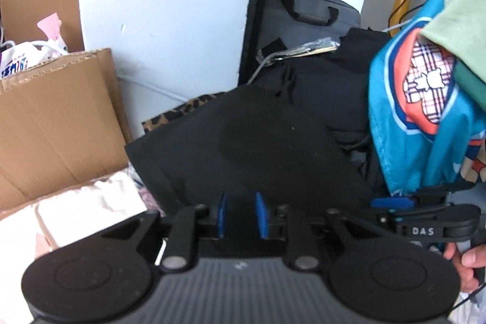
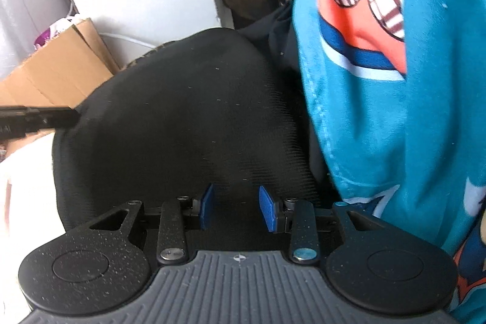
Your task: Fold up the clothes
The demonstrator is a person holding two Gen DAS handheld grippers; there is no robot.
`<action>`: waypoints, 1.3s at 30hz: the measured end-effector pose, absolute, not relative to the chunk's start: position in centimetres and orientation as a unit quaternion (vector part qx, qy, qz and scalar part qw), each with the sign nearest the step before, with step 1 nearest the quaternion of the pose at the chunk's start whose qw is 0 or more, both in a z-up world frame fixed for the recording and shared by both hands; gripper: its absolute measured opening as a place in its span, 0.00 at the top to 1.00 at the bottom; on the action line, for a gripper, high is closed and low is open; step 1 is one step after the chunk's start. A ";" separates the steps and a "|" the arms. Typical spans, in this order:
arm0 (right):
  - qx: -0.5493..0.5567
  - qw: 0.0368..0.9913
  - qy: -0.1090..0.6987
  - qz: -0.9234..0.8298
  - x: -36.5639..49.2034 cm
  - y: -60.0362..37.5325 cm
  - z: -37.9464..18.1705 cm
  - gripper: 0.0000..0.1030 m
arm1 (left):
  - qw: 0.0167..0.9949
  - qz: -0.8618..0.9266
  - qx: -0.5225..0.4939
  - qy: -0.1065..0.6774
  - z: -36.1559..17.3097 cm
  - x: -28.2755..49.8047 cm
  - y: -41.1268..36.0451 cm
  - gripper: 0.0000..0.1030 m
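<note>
Both my claws hover over black cloth [image 2: 188, 111], which lies spread just ahead of the pads. My left claw [image 1: 242, 214] has its blue pads a narrow gap apart with nothing between them. My right claw [image 2: 237, 210] stands wider open, also empty. Beside it on my right hangs a teal shirt [image 2: 395, 126] with an orange and plaid print, draped close against the black cloth's edge. From the left view, a hand [image 1: 466, 260] grips the right claw's handle. A cardboard box [image 1: 54, 117] sits to the left, near a white wall [image 1: 170, 11].
</note>
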State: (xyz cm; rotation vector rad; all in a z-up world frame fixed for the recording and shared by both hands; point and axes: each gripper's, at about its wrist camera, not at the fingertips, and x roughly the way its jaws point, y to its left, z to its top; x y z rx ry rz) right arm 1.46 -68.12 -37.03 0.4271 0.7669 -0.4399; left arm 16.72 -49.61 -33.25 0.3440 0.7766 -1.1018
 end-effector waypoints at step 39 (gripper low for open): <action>0.297 0.798 0.444 -0.278 -0.6 -62.9 -32.6 0.03 | 0.742 -0.410 0.191 0.495 -29.1 12.1 -44.6 0.07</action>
